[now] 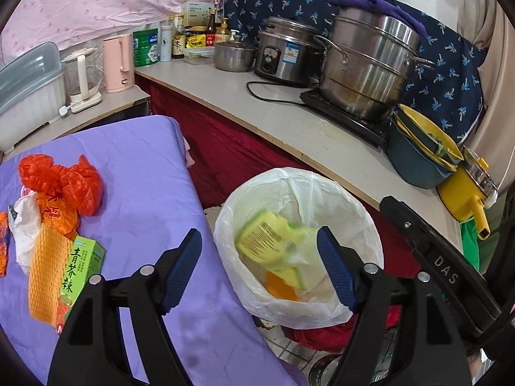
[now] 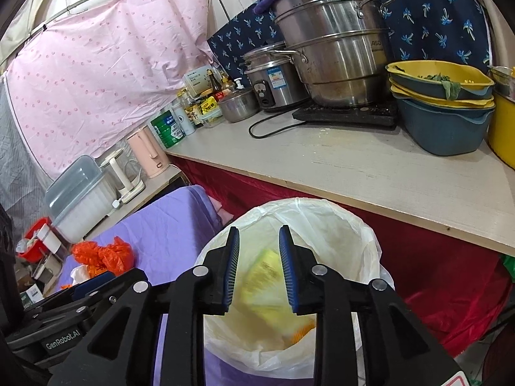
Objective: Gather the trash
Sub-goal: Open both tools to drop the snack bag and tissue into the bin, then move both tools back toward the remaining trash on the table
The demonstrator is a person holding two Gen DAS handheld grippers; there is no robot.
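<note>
Blue ribbed pads line the black jaws of both tongs. Left gripper (image 1: 259, 270): jaws spread wide, nothing between them, held over the gap between the purple-covered table (image 1: 151, 173) and the bin. Right gripper (image 2: 259, 268): jaws parted by a narrower gap, likewise gripping nothing, poised directly above the bin mouth; its black body also shows at the right edge of the left wrist view.

Trash bin (image 1: 299, 244), lined with a white plastic bag (image 2: 322, 222), stands on the floor between the table and the counter. Inside it, a yellow-green carton (image 1: 267, 234) appears motion-blurred and tilted, lying above an orange item (image 1: 283, 286) near the bottom. The same carton (image 2: 267, 276) is seen, blurred, between the right gripper's pads.

Trash remaining on the table, left of the left gripper: a crumpled orange plastic bag (image 1: 64, 183), a yellow foam net sleeve (image 1: 46, 273) lying lengthwise, a green box (image 1: 85, 263) with Chinese lettering just beside the sleeve, and white crumpled plastic (image 1: 22, 225) at the table's left edge.

Counter (image 1: 257, 109) beyond the bin, with red cloth (image 1: 219, 148) hanging below its edge: a tall steel steamer pot (image 1: 370, 64) on a black induction hob (image 1: 347, 112), a rice cooker (image 1: 283, 54), a small lidded pot (image 1: 233, 56), bottles and tins, and stacked blue and yellow basins (image 1: 421, 157). A pink kettle (image 1: 119, 64) stands on a lower shelf to the left.
</note>
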